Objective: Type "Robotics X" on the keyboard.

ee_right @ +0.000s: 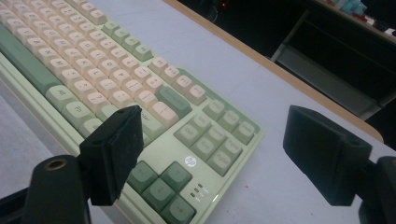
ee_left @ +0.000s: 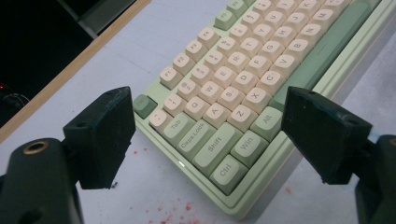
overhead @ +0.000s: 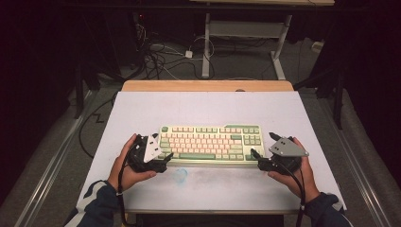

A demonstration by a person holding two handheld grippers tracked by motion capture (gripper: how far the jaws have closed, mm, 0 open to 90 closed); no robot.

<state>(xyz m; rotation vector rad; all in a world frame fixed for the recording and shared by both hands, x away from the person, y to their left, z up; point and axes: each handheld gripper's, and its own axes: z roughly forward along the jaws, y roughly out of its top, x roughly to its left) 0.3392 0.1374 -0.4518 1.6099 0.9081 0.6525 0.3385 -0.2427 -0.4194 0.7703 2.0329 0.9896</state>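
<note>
At counter centre lies the keyboard (overhead: 211, 144); I hold the left hand-held gripper (overhead: 163, 160) and right hand-held gripper (overhead: 256, 157) wide open at its near corners, apparently placed to grip both ends.

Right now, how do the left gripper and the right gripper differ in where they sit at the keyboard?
The left gripper sits at the keyboard's left front corner, by Ctrl and Shift; the right gripper sits at its right front corner, by the arrow keys. Both are open, each straddling its corner, neither clamped on it.
</note>
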